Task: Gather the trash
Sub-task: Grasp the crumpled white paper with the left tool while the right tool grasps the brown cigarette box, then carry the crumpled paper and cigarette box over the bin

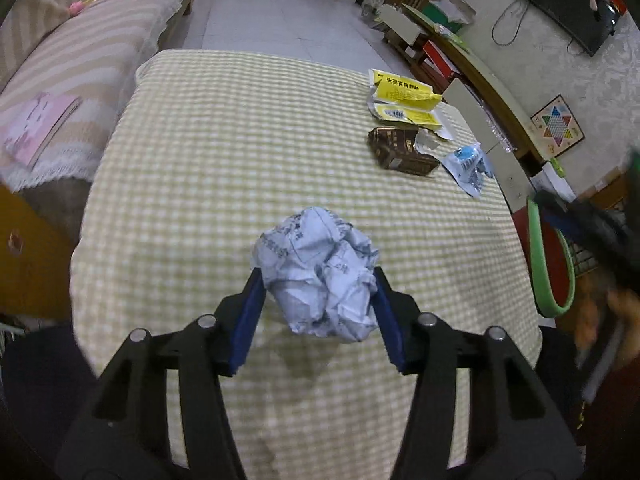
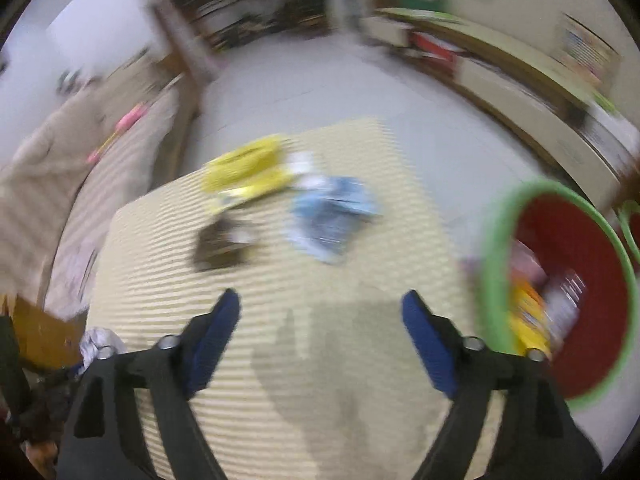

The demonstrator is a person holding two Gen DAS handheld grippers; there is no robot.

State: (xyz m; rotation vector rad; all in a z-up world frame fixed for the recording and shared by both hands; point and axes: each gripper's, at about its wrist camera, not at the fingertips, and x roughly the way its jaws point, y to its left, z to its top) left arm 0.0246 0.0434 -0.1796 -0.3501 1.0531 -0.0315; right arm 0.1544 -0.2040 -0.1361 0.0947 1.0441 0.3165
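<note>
My left gripper is shut on a crumpled ball of white printed paper, held just above the checked tablecloth. Farther right on the cloth lie a yellow packet, a brown box and a blue-and-white wrapper. My right gripper stands open over the cloth with nothing between its blue pads; this view is blurred. The yellow packet, brown box and blue wrapper lie ahead of it. A red bin with a green rim, trash inside, stands at its right.
A striped sofa with a pink book runs along the left of the table. The red bin's green rim shows past the table's right edge. A low shelf unit and a grey floor lie beyond.
</note>
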